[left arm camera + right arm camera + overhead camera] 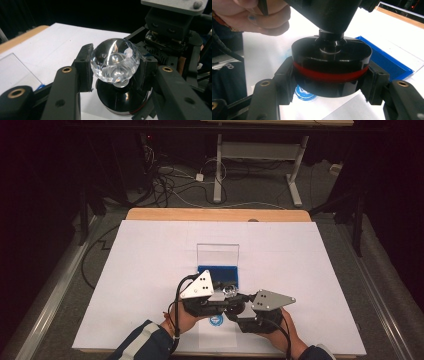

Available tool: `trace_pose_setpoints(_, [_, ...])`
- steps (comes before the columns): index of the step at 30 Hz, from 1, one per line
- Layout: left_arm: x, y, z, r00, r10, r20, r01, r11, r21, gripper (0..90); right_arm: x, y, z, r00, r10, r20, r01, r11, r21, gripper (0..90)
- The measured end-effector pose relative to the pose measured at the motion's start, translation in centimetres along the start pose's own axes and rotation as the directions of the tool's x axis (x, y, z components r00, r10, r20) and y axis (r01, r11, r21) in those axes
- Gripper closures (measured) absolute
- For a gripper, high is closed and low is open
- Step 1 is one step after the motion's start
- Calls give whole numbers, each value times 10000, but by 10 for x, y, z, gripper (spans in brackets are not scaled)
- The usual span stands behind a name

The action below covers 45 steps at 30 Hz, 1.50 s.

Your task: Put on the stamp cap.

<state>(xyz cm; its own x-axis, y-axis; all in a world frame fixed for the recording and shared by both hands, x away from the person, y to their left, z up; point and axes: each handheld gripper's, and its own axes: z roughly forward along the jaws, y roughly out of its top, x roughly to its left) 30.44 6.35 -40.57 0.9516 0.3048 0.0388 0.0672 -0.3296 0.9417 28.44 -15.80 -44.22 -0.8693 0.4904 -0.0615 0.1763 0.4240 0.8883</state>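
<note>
Clear faceted knob (114,61) clamped in left gripper (113,67), stem axis upright into black red-banded base (331,70) clamped in right gripper (329,75), at table's (150,270) six o'clock edge, blue round sticker (304,93) beneath, writing unreadable

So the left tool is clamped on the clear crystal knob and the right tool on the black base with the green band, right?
Nearly. The band on the black base is red, not green, as the right gripper view shows. The left tool does clamp the clear crystal knob, and the right tool the base.
</note>
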Motion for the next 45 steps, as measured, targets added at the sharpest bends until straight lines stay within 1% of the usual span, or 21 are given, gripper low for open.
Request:
trace_pose_setpoints(4, [1, -1, -1, 9999, -97, 62, 98, 9998, -189, 546, 2, 1, -2, 9998, -62, 200, 64, 9999, -97, 389])
trace_pose_setpoints(6, [0, -1, 0, 10000, 9, 59, -9, 10000, -65, 546, 2, 1, -3, 9998, -85, 161, 87, 9999, -72, 389])
trace_pose_setpoints(7, [-1, -1, 0, 10000, 72, 54, -71, 10000, -10, 546, 2, 1, -2, 9995, -250, 203, 248, 9997, 86, 389])
trace_pose_setpoints(8, [-2, -1, 1, 10000, 43, 74, -43, 10000, -19, 546, 2, 2, -2, 9995, -241, 192, 238, 9996, 163, 390])
trace_pose_setpoints(13, [-2, -2, 1, 9999, 115, 61, -114, 9999, -65, 547, 3, 3, -4, 9981, -500, 360, 489, 9983, 314, 390])
trace_pose_setpoints(14, [-4, -2, 2, 9998, 217, -12, -217, 9998, -51, 547, 3, 3, -3, 9988, -404, 275, 396, 9988, 305, 390])
trace_pose_setpoints(16, [-10, -1, 4, 9978, 622, -231, -619, 9980, 151, 547, 3, 2, -2, 9993, -313, 200, 303, 9986, 441, 390])
trace_pose_setpoints(18, [-13, 0, 5, 9963, 800, -311, -794, 9966, 213, 546, 3, 1, 0, 9999, -154, 9, 154, 9987, 483, 390])
trace_pose_setpoints(22, [-12, -1, 4, 9968, 716, -351, -713, 9974, 85, 547, 3, 2, -1, 9999, -104, 58, 101, 9990, 432, 390])
trace_pose_setpoints(24, [-15, -1, 6, 9954, 859, -423, -855, 9963, 124, 547, 3, 1, -1, 10000, 28, -73, -24, 9989, 473, 390])
trace_pose_setpoints(28, [-14, -2, 5, 9962, 783, -382, -782, 9969, 37, 548, 3, 0, -1, 9998, 152, -99, -146, 9987, 494, 390])
trace_pose_setpoints(29, [-14, -3, 5, 9948, 908, -462, -904, 9959, 94, 547, 1, 0, -1, 9994, 294, -175, -285, 9984, 485, 391])
trace_pose_setpoints(31, [-12, -3, 2, 9961, 741, -486, -743, 9972, -22, 547, -2, -1, -3, 9990, 438, -63, -435, 9982, 416, 391])
trace_pose_setpoints(32, [-10, -3, 2, 9971, 664, -370, -665, 9978, 0, 547, -2, -1, -4, 9992, 391, -12, -391, 9987, 340, 391])
trace_pose_setpoints(33, [-9, -3, 2, 9974, 652, -310, -653, 9979, -23, 547, 0, 1, -4, 9999, 32, 112, -37, 9991, 413, 390])
trace_pose_setpoints(35, [-10, -4, 5, 9967, 732, -350, -724, 9971, 224, 547, 0, 2, -2, 9998, 179, 21, -180, 9985, 509, 390])
trace_pose_setpoints(36, [-10, -4, 6, 9972, 704, -264, -696, 9971, 317, 547, 0, 1, -1, 10000, -24, 67, 20, 9978, 661, 389])
trace_pose_setpoints(37, [-10, -5, 7, 9979, 601, -231, -596, 9979, 246, 547, 1, 1, -1, 9998, -160, 80, 154, 9972, 728, 389])
trace_pose_setpoints(38, [-9, -6, 7, 9983, 547, -203, -541, 9982, 259, 546, 1, 0, 0, 10000, -85, -6, 85, 9973, 726, 389])
trace_pose_setpoints(42, [-3, -9, 6, 9999, 119, 12, -119, 9998, 174, 547, 1, 1, -2, 9992, -336, 217, 316, 9959, 846, 389])
trace_pose_setpoints(45, [-4, -8, 7, 9998, 221, -14, -221, 9995, 226, 546, 0, -1, -1, 9995, -287, 132, 274, 9958, 878, 389])
